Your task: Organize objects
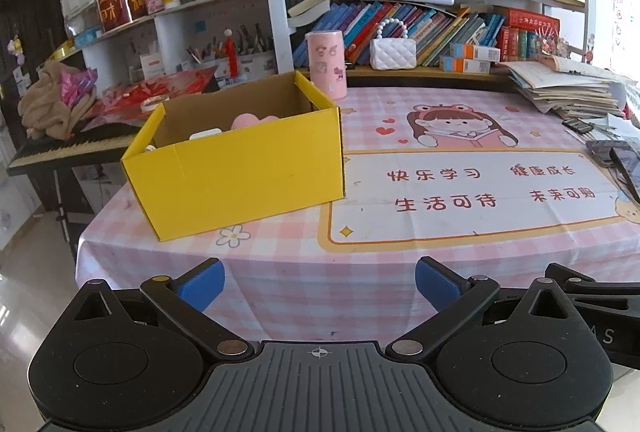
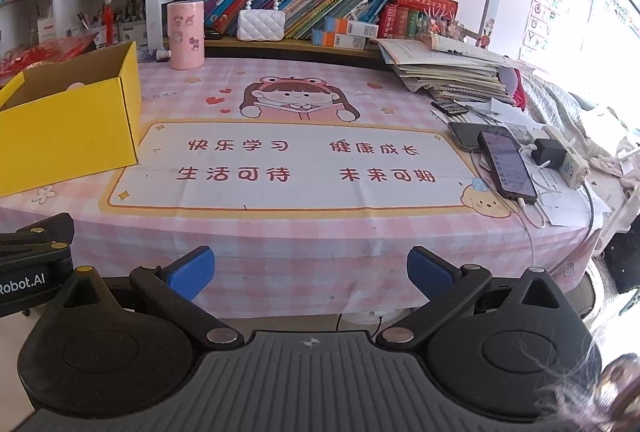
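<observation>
Both of our grippers hang just off the near edge of the table, level with each other: the left gripper (image 1: 320, 282) and the right gripper (image 2: 310, 272) each have their blue pads spread wide with nothing between them.

We take the yellow box (image 1: 240, 167) as our landmark. It sits open-topped on the pink checked tablecloth (image 2: 280, 236), ahead and to the left of both grippers. Inside it we can make out something pink (image 1: 250, 119) and a white item (image 1: 206, 133); what they are we cannot tell. Right of the box, the printed middle of the cloth is bare, so we judge the sorting to be mostly or wholly done. What could still be meant for the box is a guess: perhaps the pink canister (image 1: 326, 65) standing just behind the box's far right corner.

Far to the right of the box lie two phones (image 2: 506, 161) with a charger and cables, and behind them a stack of papers (image 2: 448, 71). For moving, the wide bare stretch between the box and the phones is free. The box's near wall and the table's front edge are what we would need to clear; the cables draping over the table's right edge could snag.
</observation>
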The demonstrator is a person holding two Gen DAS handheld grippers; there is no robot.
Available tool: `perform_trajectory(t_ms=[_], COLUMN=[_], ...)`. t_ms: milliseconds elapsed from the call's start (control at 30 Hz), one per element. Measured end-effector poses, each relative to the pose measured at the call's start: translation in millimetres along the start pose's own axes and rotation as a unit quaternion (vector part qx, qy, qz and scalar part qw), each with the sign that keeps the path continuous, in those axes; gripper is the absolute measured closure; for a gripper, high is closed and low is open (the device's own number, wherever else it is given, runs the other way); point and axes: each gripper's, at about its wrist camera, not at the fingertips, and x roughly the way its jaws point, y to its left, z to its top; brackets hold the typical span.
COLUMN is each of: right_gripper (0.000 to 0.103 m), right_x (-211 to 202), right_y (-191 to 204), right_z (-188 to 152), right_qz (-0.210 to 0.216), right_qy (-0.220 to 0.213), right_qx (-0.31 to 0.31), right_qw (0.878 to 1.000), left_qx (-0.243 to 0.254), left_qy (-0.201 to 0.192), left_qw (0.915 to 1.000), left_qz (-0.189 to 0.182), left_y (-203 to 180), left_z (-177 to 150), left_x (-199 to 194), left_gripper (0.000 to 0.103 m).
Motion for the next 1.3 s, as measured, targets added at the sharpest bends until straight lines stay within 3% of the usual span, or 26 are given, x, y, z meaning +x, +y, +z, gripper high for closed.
perform_trajectory(t_ms=[1300], right_gripper=[0.000], right_x=[4.4], right_y=[-2.3], right_z=[1.6], right_qz=[-0.007], right_qy=[0.004], right_qx=[0.007], right_qw=[1.000], left_qx=[-0.012], left_qy=[0.009], left_qw=[0.9999], left_qz=[0.008], left_y=[-1.5], left_z=[-0.3], left_x=[1.7], left_gripper=[0.000])
